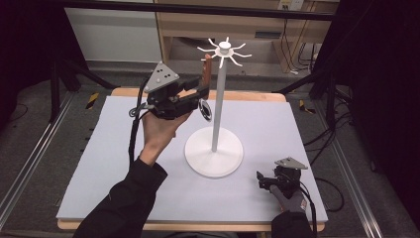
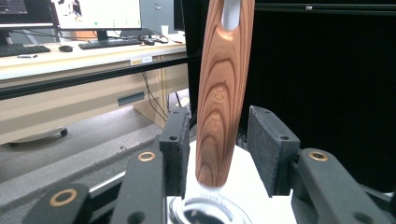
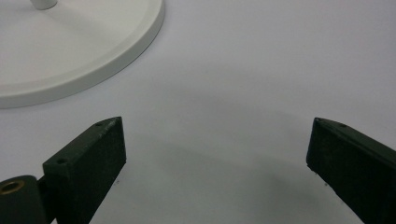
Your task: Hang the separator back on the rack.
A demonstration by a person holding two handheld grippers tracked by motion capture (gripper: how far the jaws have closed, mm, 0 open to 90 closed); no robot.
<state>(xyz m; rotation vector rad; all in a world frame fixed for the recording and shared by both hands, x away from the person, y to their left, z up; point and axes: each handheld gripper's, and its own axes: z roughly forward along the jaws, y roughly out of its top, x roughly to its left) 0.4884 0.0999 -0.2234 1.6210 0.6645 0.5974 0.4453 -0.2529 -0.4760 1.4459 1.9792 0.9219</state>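
Beside the white stand (image 1: 214, 148), the left gripper (image 1: 202, 93) is sitting open around a hanging wooden handle (image 2: 220, 102).
The right gripper (image 1: 267, 179) is resting open on the counter (image 1: 114, 163).

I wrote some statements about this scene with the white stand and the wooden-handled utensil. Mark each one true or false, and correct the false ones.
1. The wooden handle hangs from a hook of the white stand. True.
2. The left gripper clamps the handle tightly. False: its jaws stand apart, with gaps on both sides of the handle.
3. The right gripper holds a spoon. False: its jaws are open over the bare mat.
4. The right gripper rests near the stand's round base. True.
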